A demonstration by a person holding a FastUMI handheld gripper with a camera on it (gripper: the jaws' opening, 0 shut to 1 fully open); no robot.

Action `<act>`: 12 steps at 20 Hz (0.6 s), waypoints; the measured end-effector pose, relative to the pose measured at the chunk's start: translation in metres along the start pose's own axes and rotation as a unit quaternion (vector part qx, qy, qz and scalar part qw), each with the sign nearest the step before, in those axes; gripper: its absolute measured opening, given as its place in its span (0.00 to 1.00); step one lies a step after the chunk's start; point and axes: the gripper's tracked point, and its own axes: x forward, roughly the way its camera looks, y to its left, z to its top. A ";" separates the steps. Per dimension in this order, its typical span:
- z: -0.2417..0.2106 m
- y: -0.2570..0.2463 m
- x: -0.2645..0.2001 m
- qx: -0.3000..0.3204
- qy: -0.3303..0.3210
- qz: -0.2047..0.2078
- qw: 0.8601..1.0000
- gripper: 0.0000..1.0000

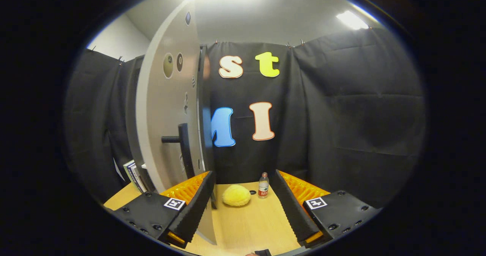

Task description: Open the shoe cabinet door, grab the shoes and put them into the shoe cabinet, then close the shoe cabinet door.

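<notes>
A: What's the setting?

B: A booth hung with black cloth, ceiling lights glaring at the top of the frame, and a pale wooden desk (pixel 262 225) across the bottom.

A: Where's the shoe cabinet door (pixel 169 108)?

B: Left of centre, rising from the desk almost to the top of the frame. It's a grey panel swung open, nearly edge-on to the camera, with a dark bar handle (pixel 182 144) sticking out at about mid-height. Its lower edge runs down beside the left finger, and I can't tell whether they touch.

A: And the gripper (pixel 245 201)?

B: Fingers spread wide, nothing between them but bare desk.

A: The shoes?

B: A fluffy yellow slipper-like thing (pixel 236 195) lies on the desk straight ahead, just past the fingertips and in line with the gap. It lies crosswise, its long axis running left to right. I take it to be the shoe.

A: So the next move?

B: Probably straight forward and down. The gap looks wide enough to straddle it. A small bottle (pixel 263 185) stands just to its right, near the right finger's path, so that's the thing to steer clear of. Some books (pixel 133 174) lean at lower left, behind the door.
</notes>
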 end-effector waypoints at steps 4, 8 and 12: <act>0.001 0.018 0.008 -0.017 -0.003 0.007 1.000 0.96; -0.002 0.039 0.007 -0.014 0.000 0.026 1.000 0.92; -0.001 0.074 -0.001 -0.019 -0.001 0.056 0.998 0.93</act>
